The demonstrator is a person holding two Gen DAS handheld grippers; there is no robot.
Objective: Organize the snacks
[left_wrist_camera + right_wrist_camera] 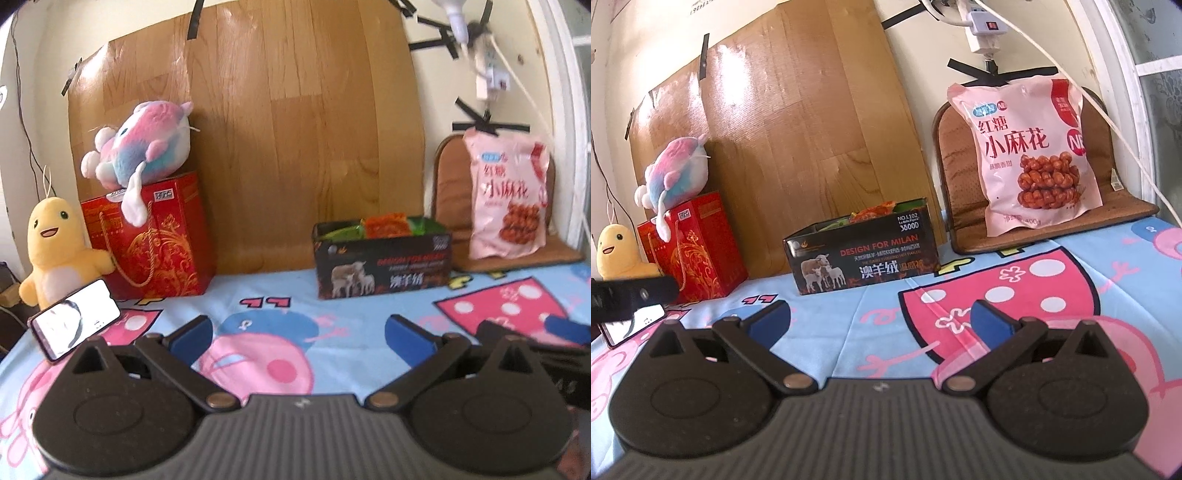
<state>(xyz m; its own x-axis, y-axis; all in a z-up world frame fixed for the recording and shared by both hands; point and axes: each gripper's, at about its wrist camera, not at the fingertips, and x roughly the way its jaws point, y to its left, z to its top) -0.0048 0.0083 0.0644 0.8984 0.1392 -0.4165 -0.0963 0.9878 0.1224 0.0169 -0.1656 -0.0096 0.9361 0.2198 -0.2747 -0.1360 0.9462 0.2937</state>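
A black cardboard box [382, 264] [862, 254] with sheep printed on it stands on the cartoon-print cloth, holding orange and green snack packets [388, 225] [873, 214]. A large pink snack bag [506, 195] [1036, 147] leans upright on a brown mat against the wall, right of the box. My left gripper [299, 338] is open over the cloth, well short of the box, with nothing between its blue pads. My right gripper [881, 319] is open too, empty, in front of the box and the bag. The right gripper's body [535, 343] shows at the left view's right edge.
A red gift bag [147, 240] [694, 247] with a pink-blue plush [144, 144] [677, 166] on top stands at the left. A yellow plush [55, 251] [618, 254] and a phone [75, 323] lie beside it. A wood-look board [277, 129] and a power strip [982, 26] are on the wall.
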